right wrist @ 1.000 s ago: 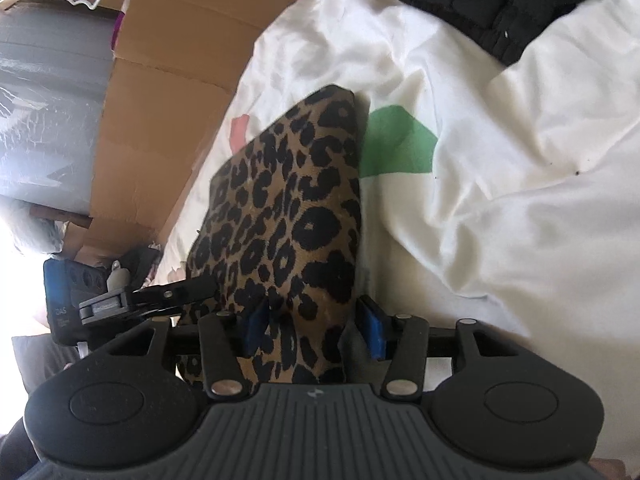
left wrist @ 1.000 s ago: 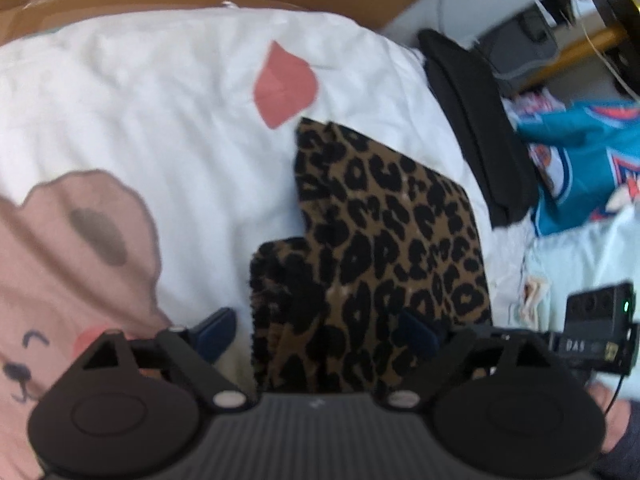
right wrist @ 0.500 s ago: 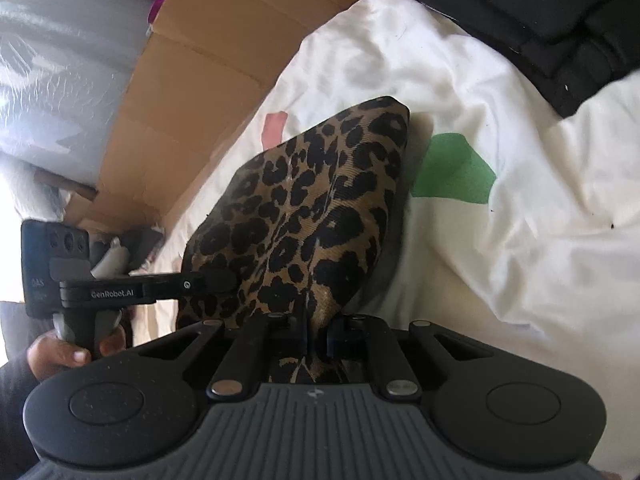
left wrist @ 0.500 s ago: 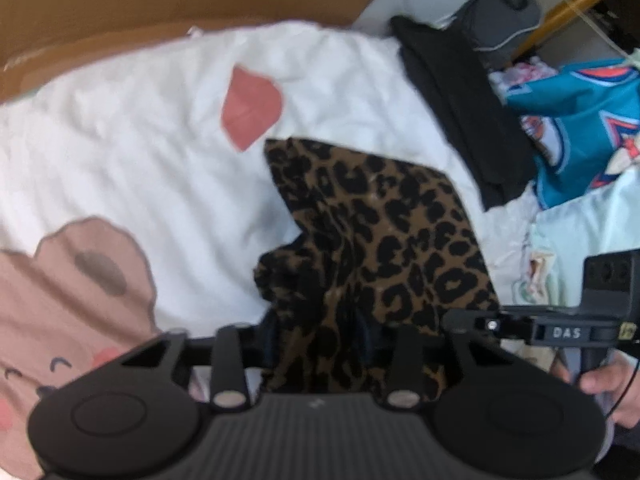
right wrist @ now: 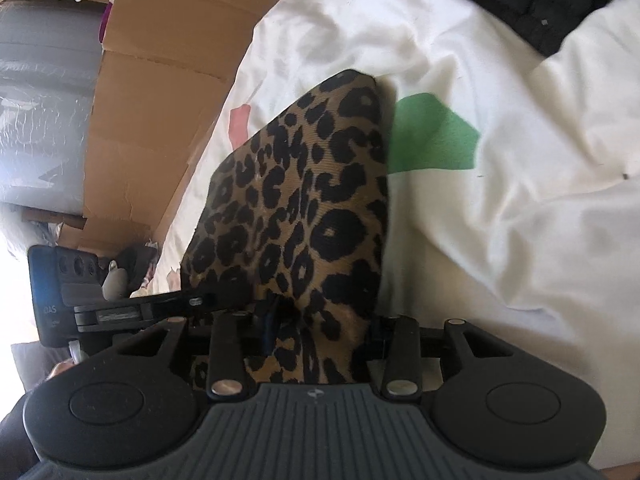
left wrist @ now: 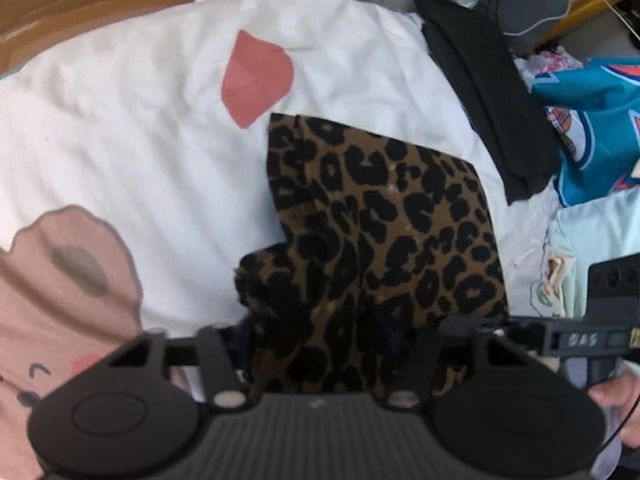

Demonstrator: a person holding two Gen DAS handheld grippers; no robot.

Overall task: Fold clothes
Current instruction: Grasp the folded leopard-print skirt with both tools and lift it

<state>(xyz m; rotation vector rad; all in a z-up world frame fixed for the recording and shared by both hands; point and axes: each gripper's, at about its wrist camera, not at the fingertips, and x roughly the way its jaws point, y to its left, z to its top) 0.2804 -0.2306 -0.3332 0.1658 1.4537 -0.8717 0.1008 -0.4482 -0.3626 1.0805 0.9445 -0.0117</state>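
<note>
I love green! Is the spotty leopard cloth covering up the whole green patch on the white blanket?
No, most of the green patch shows on the white blanket, just right of the leopard cloth.

**Leopard-print cloth between the left gripper's fingers**

A folded leopard-print cloth is seen lying on a white sheet printed with a red patch and a pink cartoon shape. Its bunched near edge is covered between the fingers of the left gripper, which are spread around it. Dark clothing and a teal garment are seen far right. The right gripper is seen at the right edge, held by a hand.
</note>
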